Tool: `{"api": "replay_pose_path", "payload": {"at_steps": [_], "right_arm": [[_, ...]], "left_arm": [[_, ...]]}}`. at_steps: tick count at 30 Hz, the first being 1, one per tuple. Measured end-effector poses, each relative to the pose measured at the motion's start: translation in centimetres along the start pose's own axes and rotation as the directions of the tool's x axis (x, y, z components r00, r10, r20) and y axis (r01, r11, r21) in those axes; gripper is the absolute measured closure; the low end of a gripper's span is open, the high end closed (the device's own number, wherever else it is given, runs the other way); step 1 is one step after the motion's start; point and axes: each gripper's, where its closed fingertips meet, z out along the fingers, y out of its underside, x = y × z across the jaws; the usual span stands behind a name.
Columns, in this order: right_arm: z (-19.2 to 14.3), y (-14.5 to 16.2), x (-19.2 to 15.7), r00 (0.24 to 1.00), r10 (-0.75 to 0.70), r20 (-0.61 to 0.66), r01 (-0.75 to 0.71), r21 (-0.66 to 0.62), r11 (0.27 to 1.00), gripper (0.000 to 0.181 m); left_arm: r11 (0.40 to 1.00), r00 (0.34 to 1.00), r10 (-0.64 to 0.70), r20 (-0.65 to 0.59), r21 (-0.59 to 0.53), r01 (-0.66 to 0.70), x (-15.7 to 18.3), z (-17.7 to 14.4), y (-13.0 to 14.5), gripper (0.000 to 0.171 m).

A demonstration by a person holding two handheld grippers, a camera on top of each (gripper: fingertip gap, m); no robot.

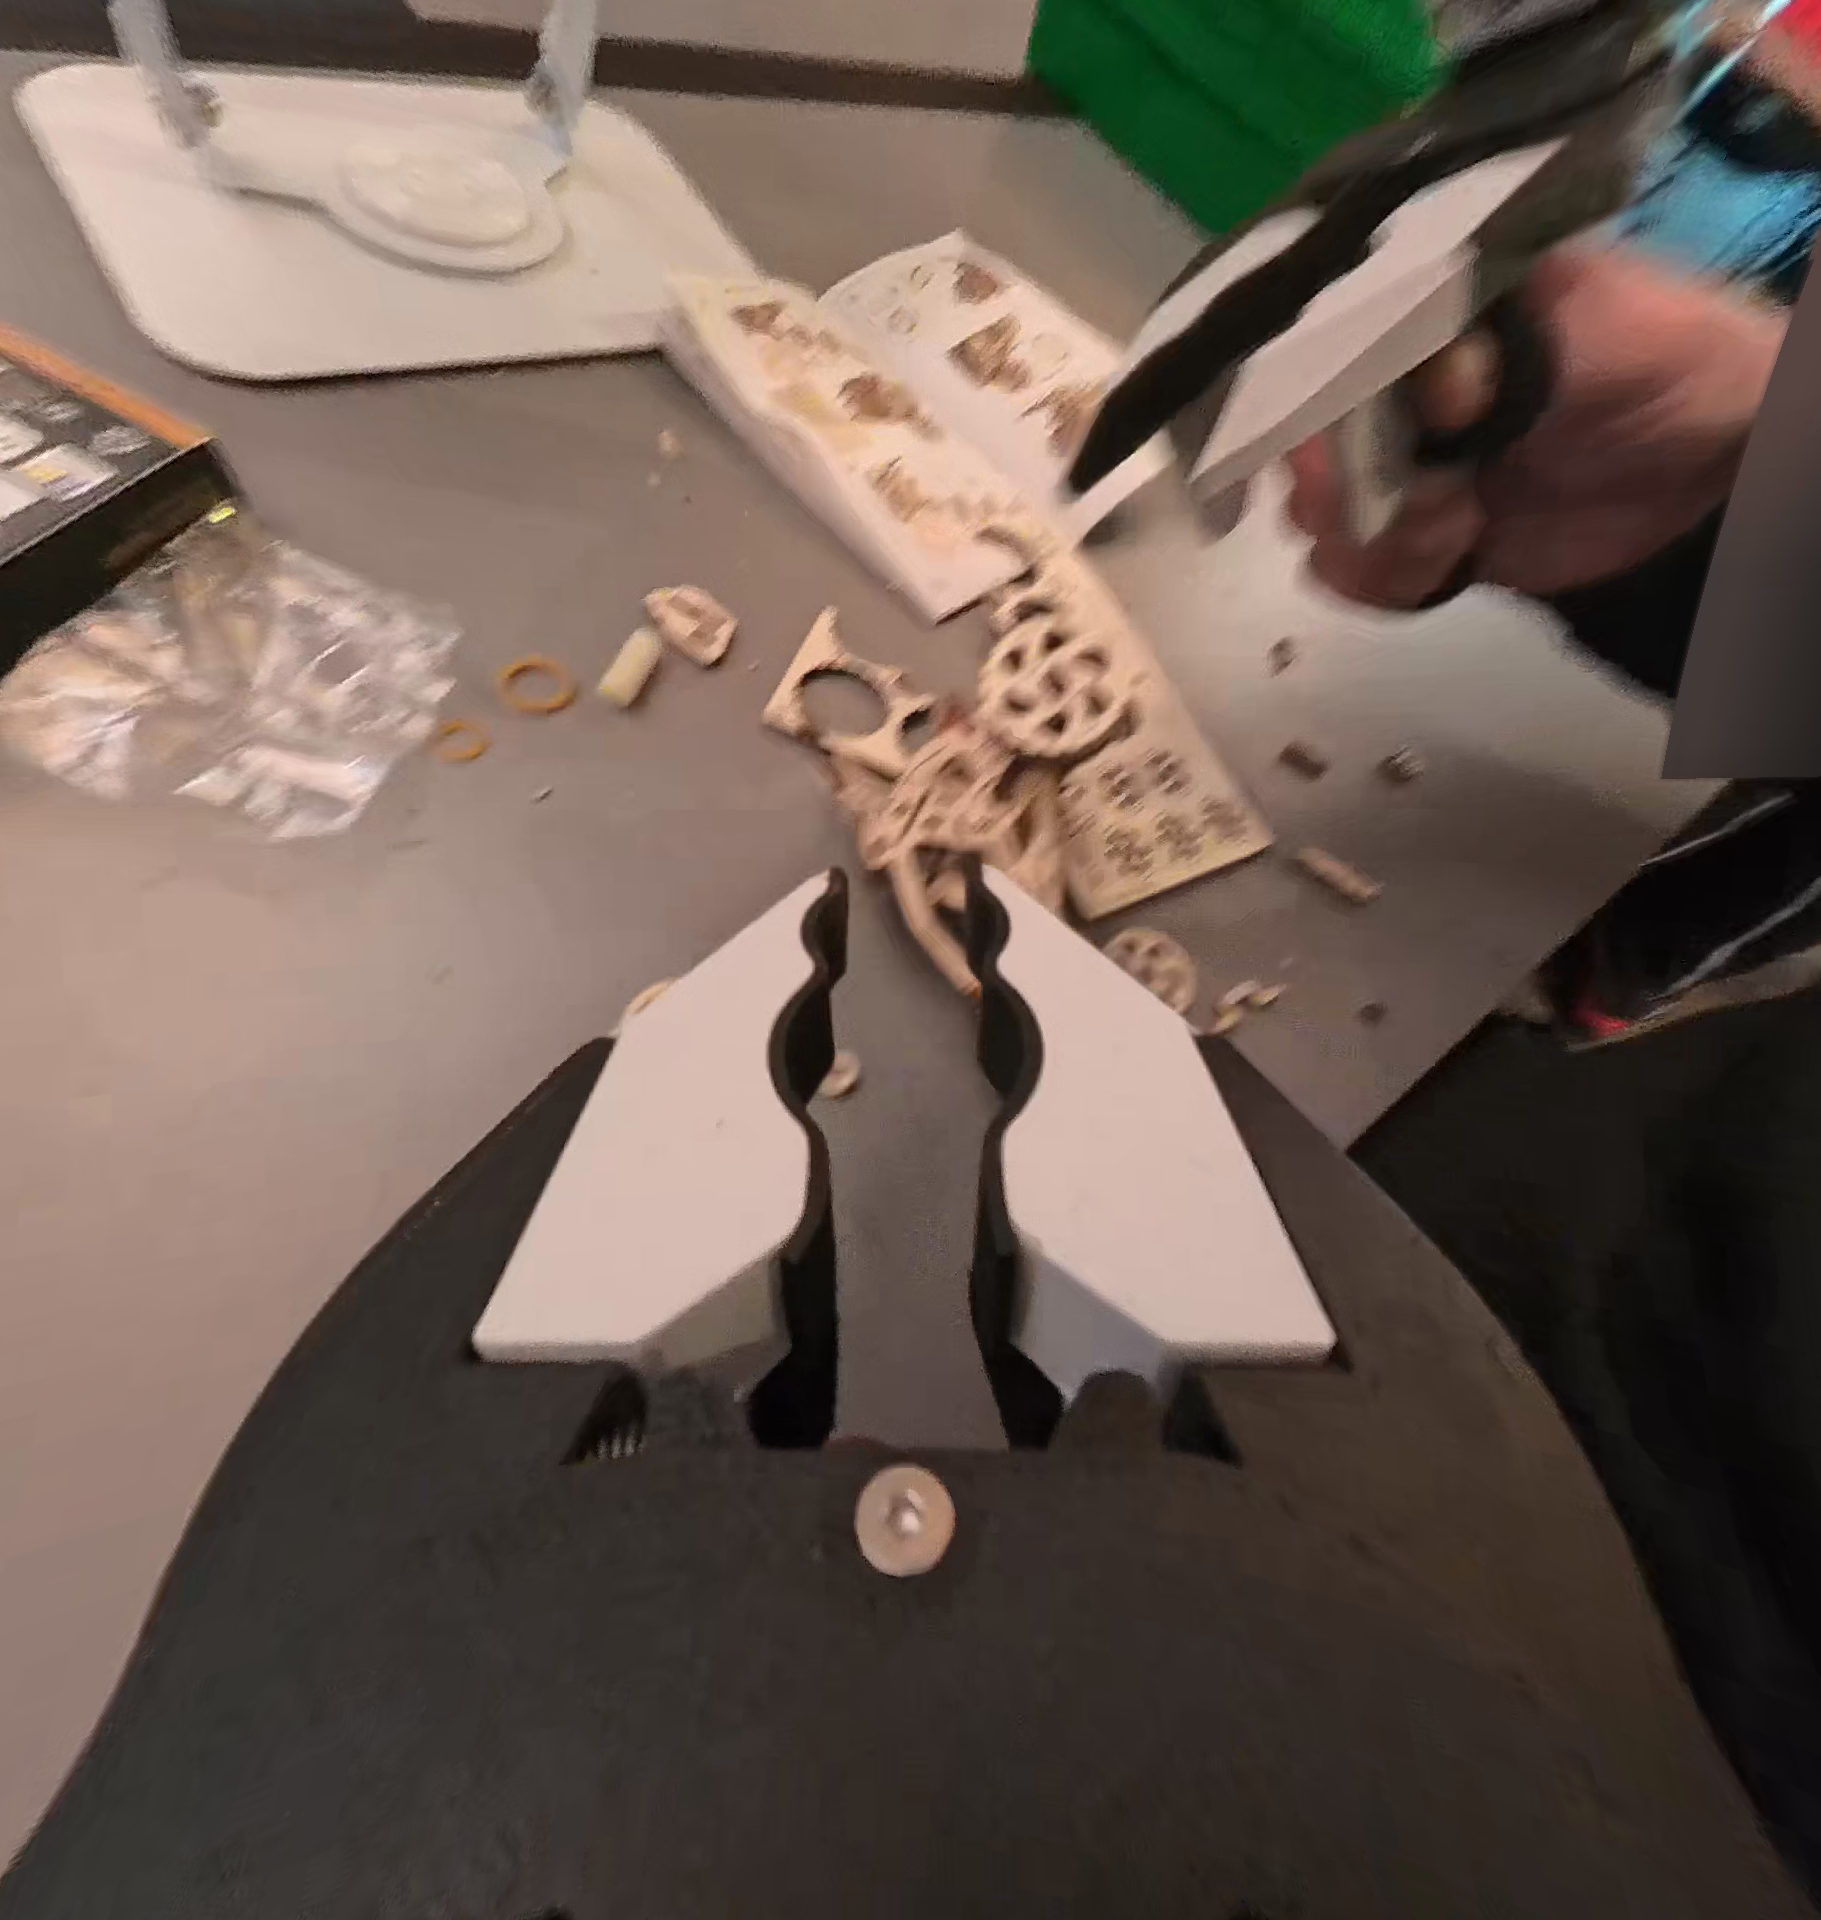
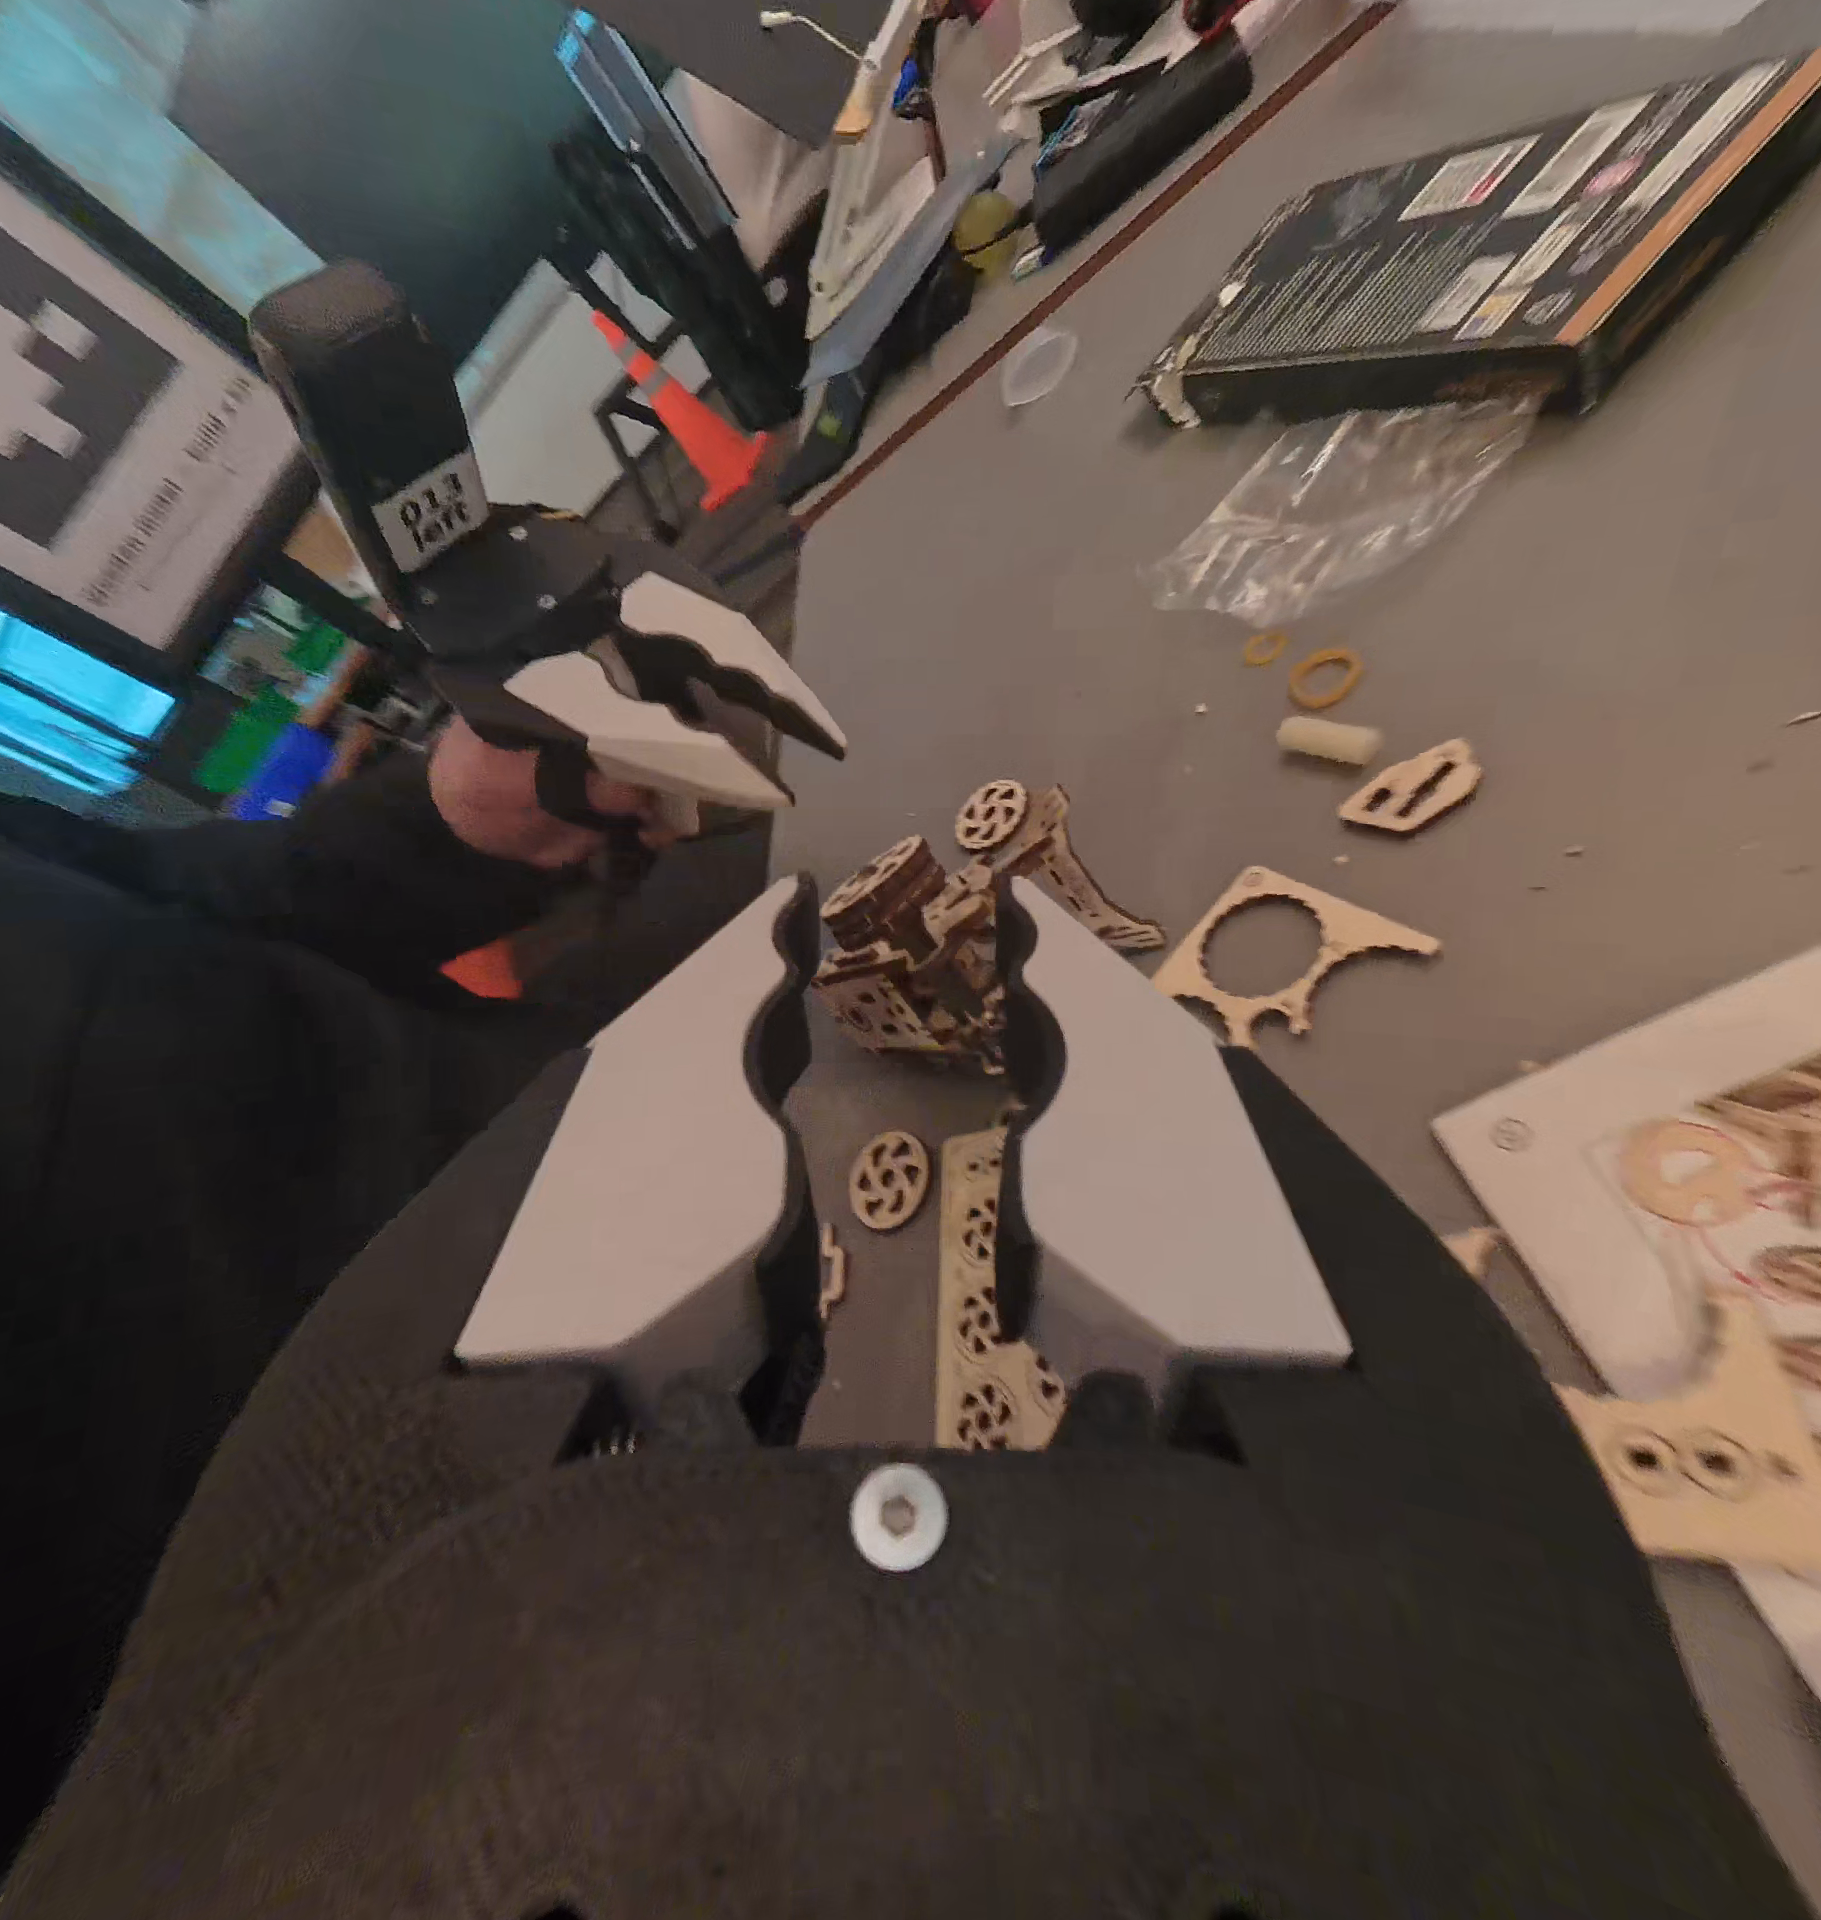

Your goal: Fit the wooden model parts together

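Observation:
A partly built wooden model (image 2: 916,956) with a spoked wheel (image 2: 992,814) lies on the grey table (image 2: 989,644). My right gripper (image 2: 911,894) is open and empty, its tips just short of the model on either side. My left gripper (image 1: 906,883) is open and empty, hovering just in front of the same model (image 1: 979,800). In the right wrist view the left gripper (image 2: 812,774) hangs above and to the left of the model. In the left wrist view the right gripper (image 1: 1145,473) is blurred at the upper right, above the model.
Loose parts lie around: a flat plate with a round hole (image 2: 1290,956), a loose wheel (image 2: 890,1179), a perforated strip (image 2: 979,1288), a small slotted plate (image 2: 1415,795). Rubber bands (image 2: 1321,675), a plastic bag (image 2: 1353,520), a black box (image 2: 1508,281), a booklet (image 1: 885,416) and a white stand base (image 1: 366,208) lie farther out. My hands' fingertips stand some 11 cm from each other. My left tips are roughly 12 cm from the loose wheel (image 2: 890,1179).

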Motion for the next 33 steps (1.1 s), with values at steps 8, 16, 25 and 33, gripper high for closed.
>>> {"api": "replay_pose_path", "payload": {"at_steps": [8, 16, 25, 33], "right_arm": [[-3.6, 1.8, 0.2, 0.983, -0.121, -0.136, 0.122, -0.005, 0.993, 0.159], [-4.0, 3.1, 0.5, 0.985, -0.096, -0.146, 0.101, 0.024, 0.995, 0.163], [-2.6, 2.3, 0.5, 0.983, -0.138, -0.124, 0.143, 0.030, 0.989, 0.167], [0.3, 1.8, 0.5, 0.989, -0.140, -0.046, 0.142, 0.039, 0.989, 0.166]], "left_arm": [[0.980, 0.992, 0.111, 0.069, -0.172, -0.097, -2.6, 0.7, 4.5, 0.154], [0.921, 0.963, 0.265, 0.045, -0.309, -0.239, -2.0, 3.1, 7.3, 0.164], [0.984, 0.989, 0.142, 0.047, -0.118, -0.135, -1.2, 2.2, 2.9, 0.164], [0.983, 0.979, 0.174, -0.109, 0.080, -0.165, 4.3, 3.6, -3.9, 0.165]]}}
